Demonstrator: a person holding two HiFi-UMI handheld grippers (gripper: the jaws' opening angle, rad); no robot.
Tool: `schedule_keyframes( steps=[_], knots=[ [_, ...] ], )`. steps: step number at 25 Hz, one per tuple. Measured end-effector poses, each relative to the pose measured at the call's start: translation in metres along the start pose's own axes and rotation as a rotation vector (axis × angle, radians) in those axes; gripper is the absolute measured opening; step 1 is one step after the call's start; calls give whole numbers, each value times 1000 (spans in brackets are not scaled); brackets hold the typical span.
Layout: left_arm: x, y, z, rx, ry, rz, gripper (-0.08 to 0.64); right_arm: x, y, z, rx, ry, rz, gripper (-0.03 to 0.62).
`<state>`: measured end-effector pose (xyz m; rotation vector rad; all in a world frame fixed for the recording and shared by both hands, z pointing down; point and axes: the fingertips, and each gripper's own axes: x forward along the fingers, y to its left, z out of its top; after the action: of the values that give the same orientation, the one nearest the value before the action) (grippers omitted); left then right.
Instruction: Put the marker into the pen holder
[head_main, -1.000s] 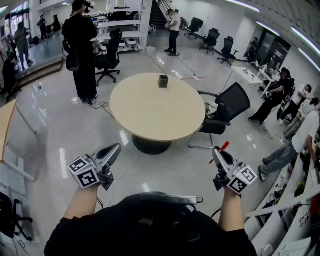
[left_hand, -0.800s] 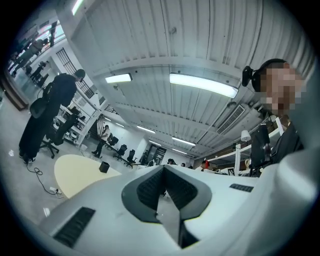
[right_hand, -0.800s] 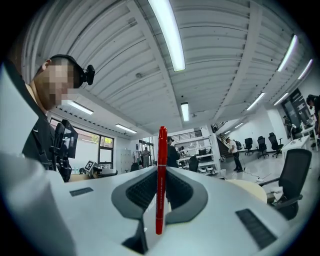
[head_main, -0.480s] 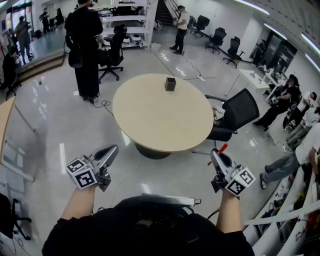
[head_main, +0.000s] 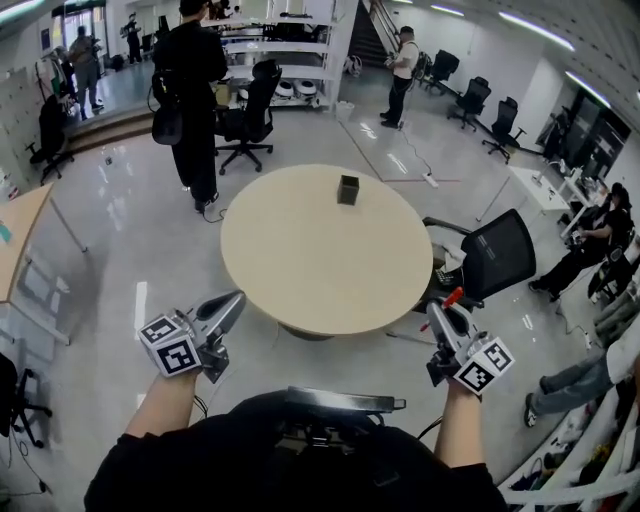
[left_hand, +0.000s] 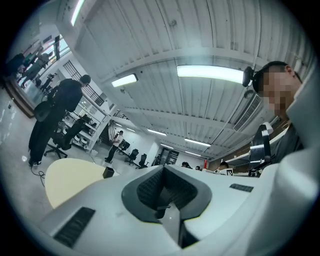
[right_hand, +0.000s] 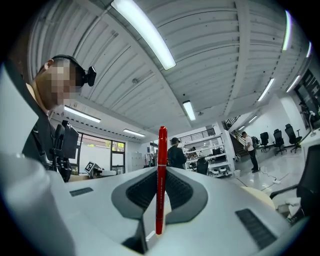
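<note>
The table (head_main: 320, 260) looks closer now, so the pen holder (head_main: 347, 189) in the upper middle is nearer. The right claw (head_main: 437, 312) pinches the red marker (right_hand: 161, 175). The left claw (head_main: 232, 303) is pressed together, empty.

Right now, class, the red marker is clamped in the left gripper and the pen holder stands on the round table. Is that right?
One thing is wrong. The red marker is clamped in the right gripper, not the left gripper. The right gripper view shows it upright between that gripper's fingers. The pen holder does stand on the round table.
</note>
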<state>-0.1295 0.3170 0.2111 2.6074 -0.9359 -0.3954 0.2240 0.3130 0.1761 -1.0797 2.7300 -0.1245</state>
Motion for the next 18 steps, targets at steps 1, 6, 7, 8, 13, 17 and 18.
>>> schedule_keyframes(
  steps=[1, 6, 7, 8, 13, 17, 18],
  knots=[
    [11, -5, -4, 2, -1, 4, 2, -2, -12, 2, 3, -3, 10, 38],
    [58, -14, -30, 15, 28, 23, 2, -11, -64, -6, 31, -7, 44, 38],
    [65, -13, -31, 15, 32, 27, 2, -11, -73, -8, 38, -7, 46, 38],
    [72, -13, -32, 15, 35, 29, 2, -11, -81, -9, 46, -7, 47, 38],
    [93, 10, -25, 17, 36, 28, 2, 5, -109, -17, 61, 6, 31, 38],
    [105, 51, -17, -18, 35, -3, 2, 39, -117, -16, 39, 13, 3, 38],
    [110, 63, -12, -25, 34, -18, 2, 50, -120, -14, 31, 13, -9, 38]
  ],
)
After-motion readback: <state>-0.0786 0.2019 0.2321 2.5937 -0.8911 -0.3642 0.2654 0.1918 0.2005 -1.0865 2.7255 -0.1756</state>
